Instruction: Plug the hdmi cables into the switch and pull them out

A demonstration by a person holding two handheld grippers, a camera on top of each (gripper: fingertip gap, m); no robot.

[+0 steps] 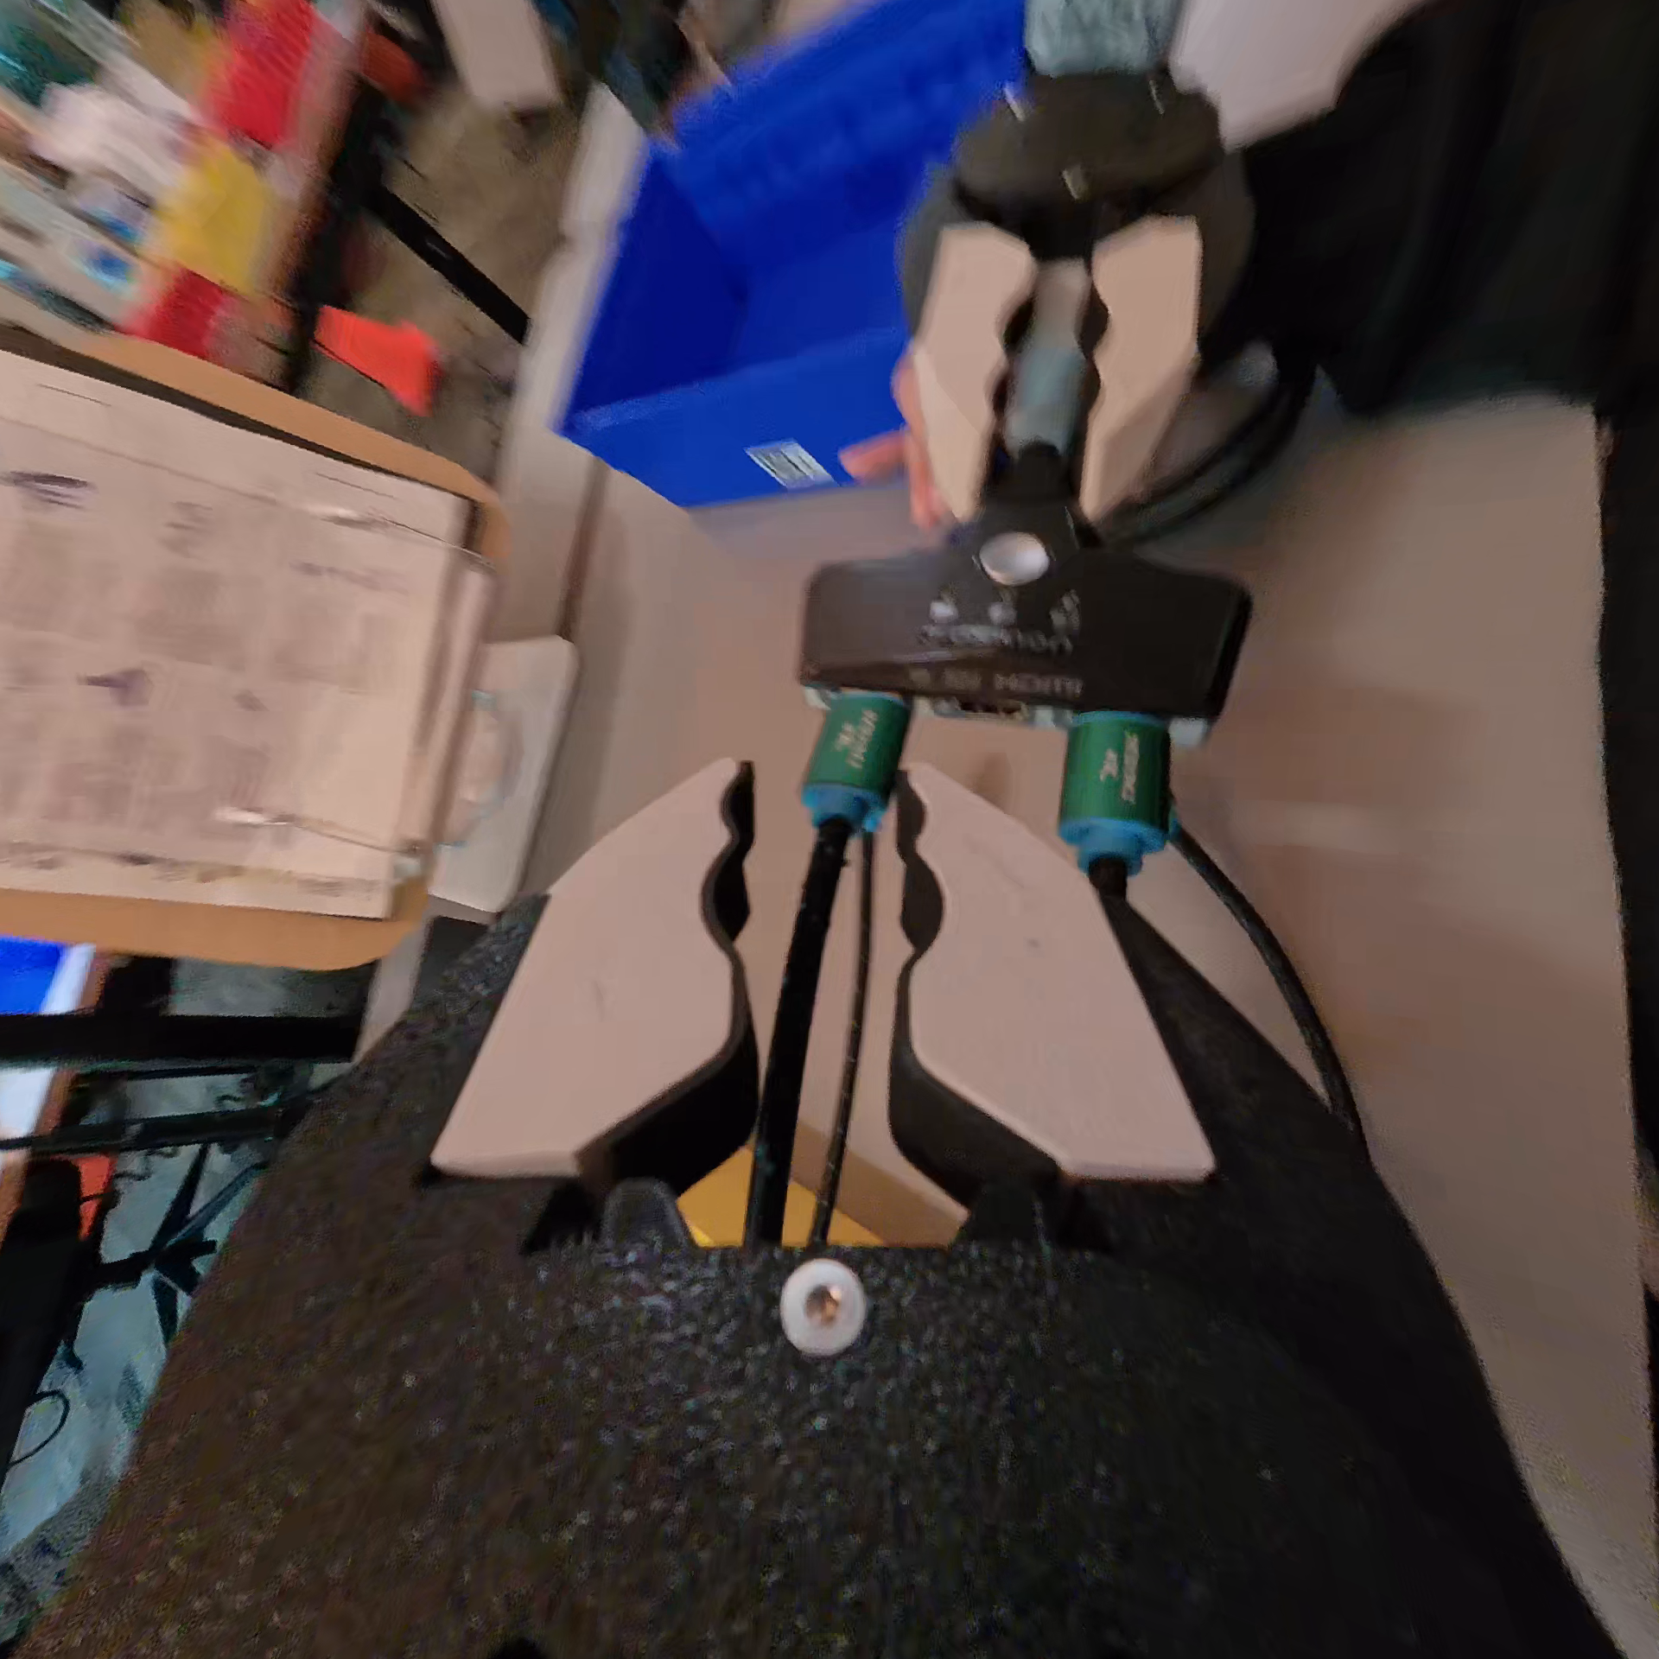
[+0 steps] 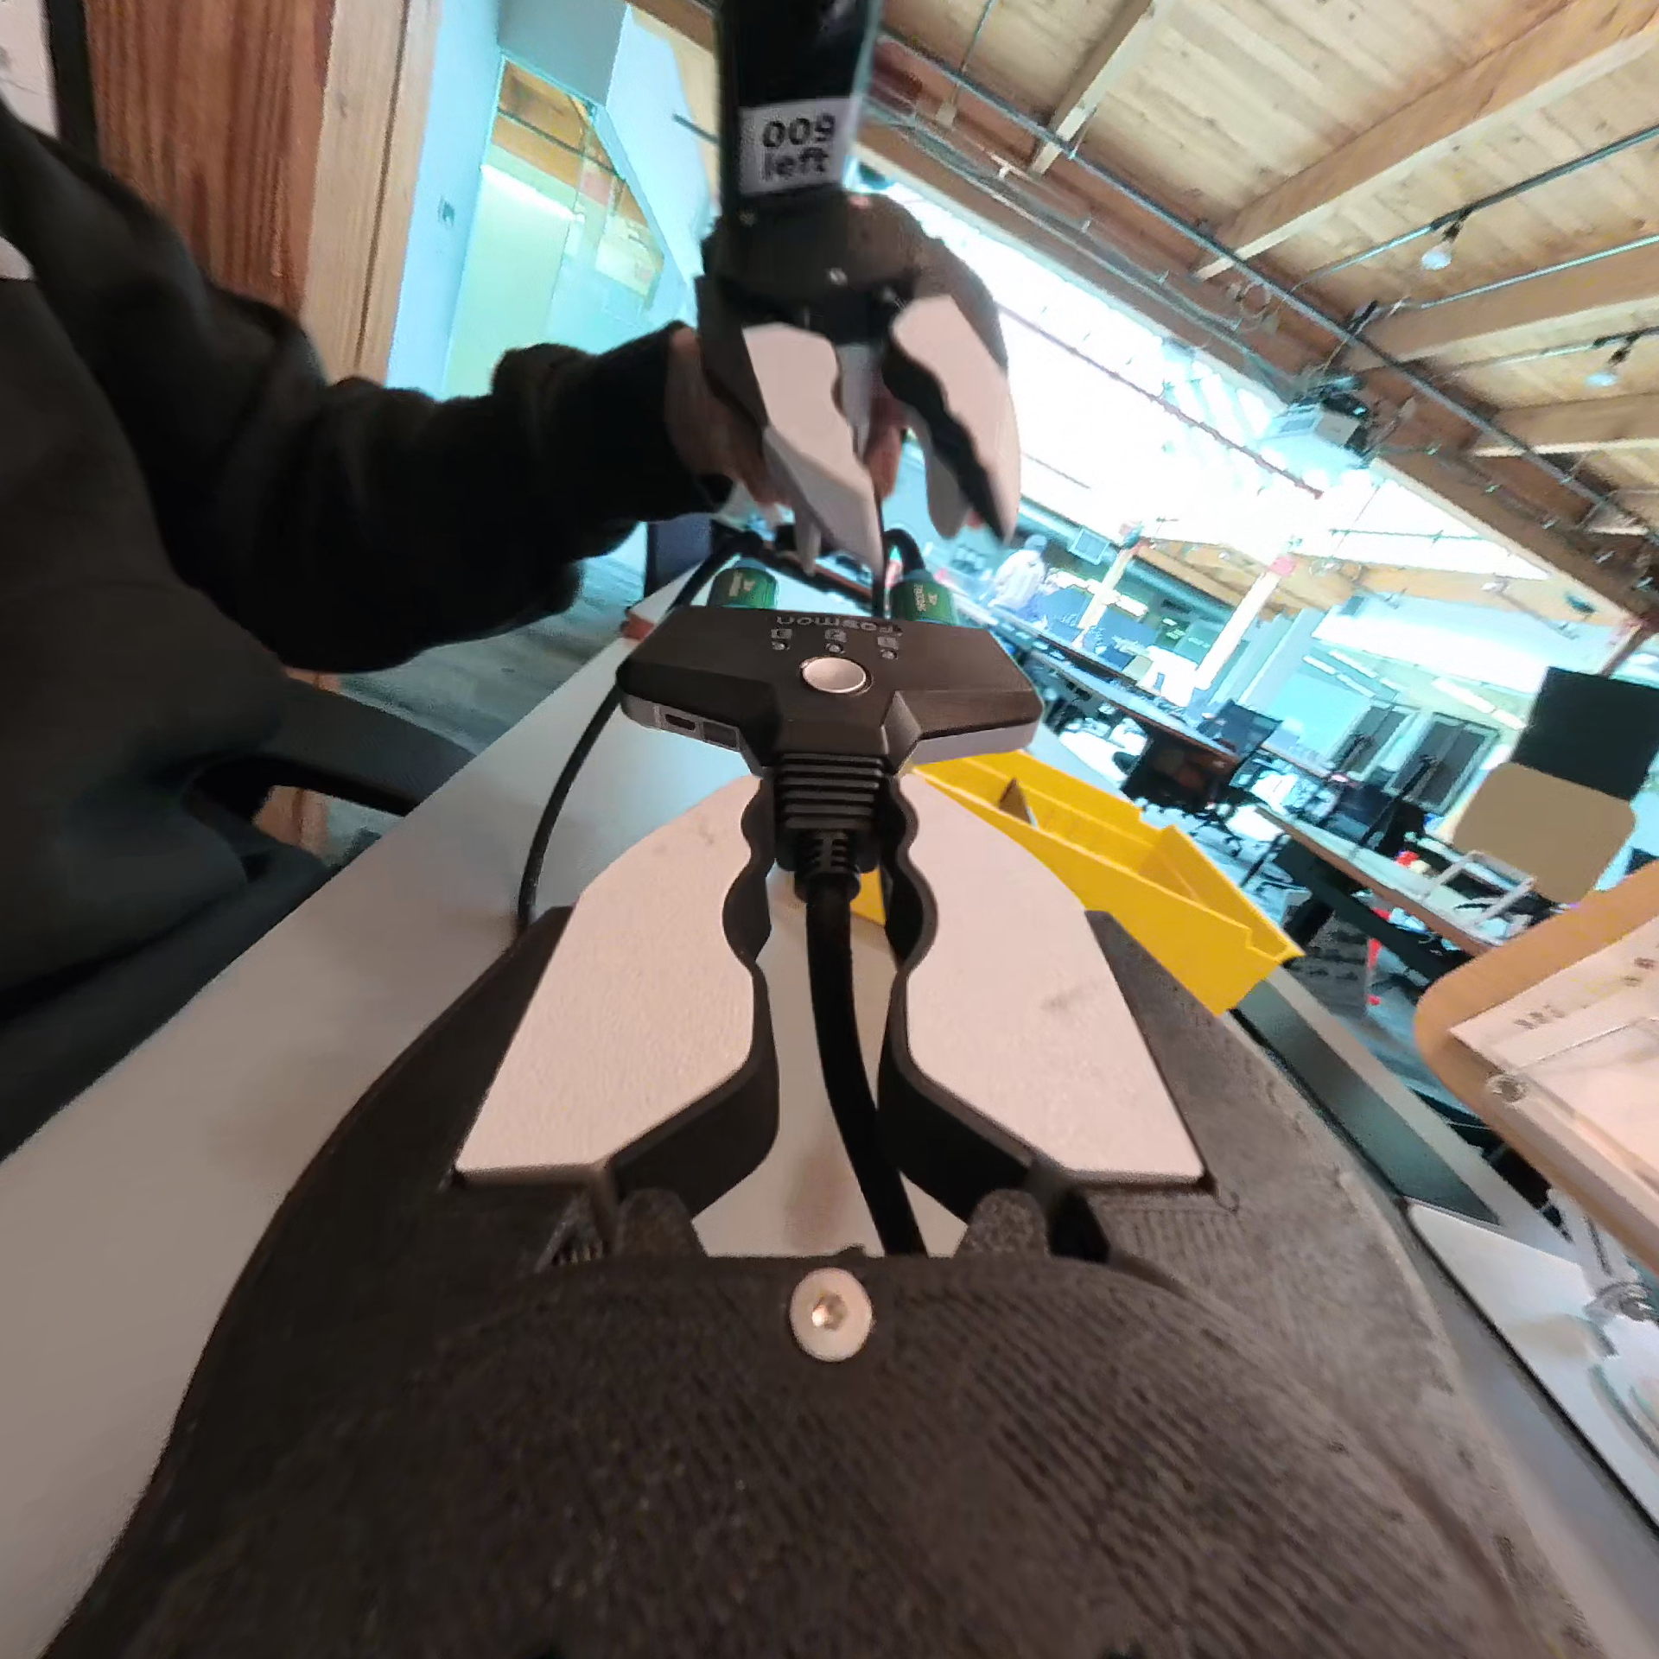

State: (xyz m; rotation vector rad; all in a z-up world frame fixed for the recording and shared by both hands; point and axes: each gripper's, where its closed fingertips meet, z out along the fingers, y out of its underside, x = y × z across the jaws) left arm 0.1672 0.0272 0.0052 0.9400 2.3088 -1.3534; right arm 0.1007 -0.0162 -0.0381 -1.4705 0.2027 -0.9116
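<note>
A: Item one, the switch (image 2: 830,687)?

B: I log it as a flat black T-shaped plastic box, round metal button on top. It is lifted above the pale table (image 2: 269,1032), long axis crosswise, ribbed stem pointing toward my right gripper (image 2: 830,808), which is clamped on that stem.

A: Item two?

B: Two green metallic plugs, the left plug (image 1: 853,750) and the right plug (image 1: 1113,776), seated in the far edge with black cables trailing. My left gripper (image 1: 821,781) is spread, fingers either side of one cable, gripping nothing.
</note>
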